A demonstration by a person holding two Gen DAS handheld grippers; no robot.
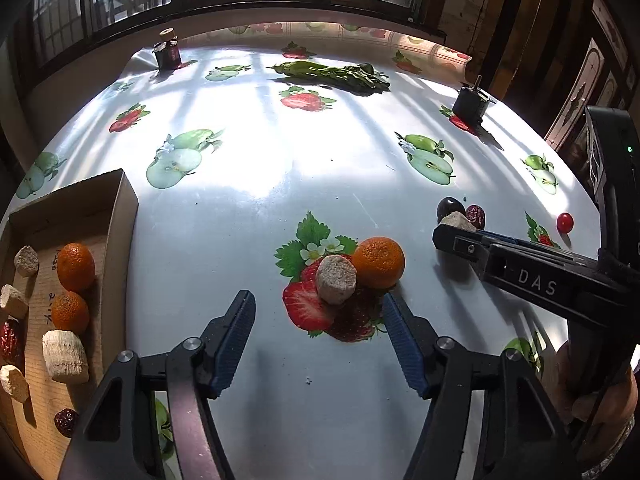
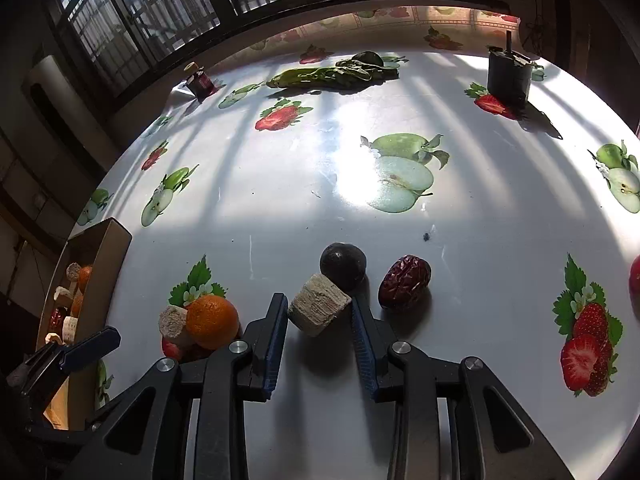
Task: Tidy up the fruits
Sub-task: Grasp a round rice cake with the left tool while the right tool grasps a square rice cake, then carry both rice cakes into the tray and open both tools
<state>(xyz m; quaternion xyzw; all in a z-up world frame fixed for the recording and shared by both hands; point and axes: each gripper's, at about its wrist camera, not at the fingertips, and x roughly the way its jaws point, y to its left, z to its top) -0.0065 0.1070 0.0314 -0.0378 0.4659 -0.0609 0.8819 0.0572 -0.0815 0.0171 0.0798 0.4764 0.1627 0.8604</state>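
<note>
Sunlit, fruit-printed oilcloth covers our worktop [image 1: 320, 184] under a barred window. From the left wrist, our left gripper [image 1: 320, 312] hangs with fingers spread and empty, framing a pale chunk [image 1: 336, 284] that touches an orange [image 1: 378, 262]. To take the chunk cleanly we should come lower and centre it, so the near finger does not nudge the orange away. At the left edge sits the cardboard tray [image 1: 120, 208], already holding oranges, pale chunks and red dates. A cherry tomato [image 1: 565, 223] lies well apart on the right.

From the right wrist, our right gripper [image 2: 320, 312] has its fingers pinching another pale chunk [image 2: 318, 310], tilted, with one corner against the right finger. A dark round fruit [image 2: 343, 266] touches it behind, and a red date [image 2: 404, 282] lies just beside; lifting straight up should spare both. Leafy greens [image 2: 332, 74] and two small dark containers stand far back, out of the way.
</note>
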